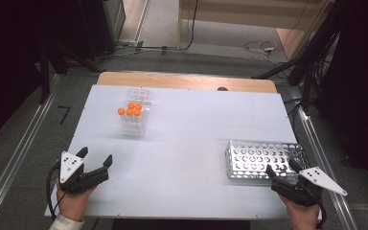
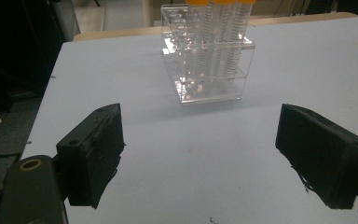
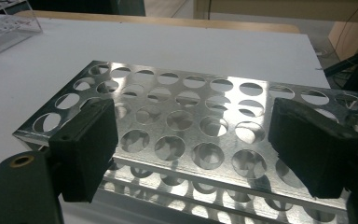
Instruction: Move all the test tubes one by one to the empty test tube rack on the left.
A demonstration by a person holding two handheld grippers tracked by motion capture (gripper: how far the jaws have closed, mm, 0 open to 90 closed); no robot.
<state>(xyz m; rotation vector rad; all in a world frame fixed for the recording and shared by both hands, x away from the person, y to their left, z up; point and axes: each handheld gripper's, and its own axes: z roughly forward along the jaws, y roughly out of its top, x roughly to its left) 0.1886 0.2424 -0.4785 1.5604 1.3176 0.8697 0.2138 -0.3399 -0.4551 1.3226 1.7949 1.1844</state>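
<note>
On the tabletop (image 1: pixel 187 143), a clear rack (image 1: pixel 135 117) stands in the upper left of the high view with capped tubes (image 1: pixel 130 109) upright in it, while a metal rack (image 1: pixel 263 159) lies at the lower right, well apart. The left tongs (image 1: pixel 95 158) sit at the lower left, before the clear rack. The right tongs (image 1: pixel 281 167) sit at the metal rack's near edge.

Bright overhead light, dark surroundings — soft focus, metal glare
</note>
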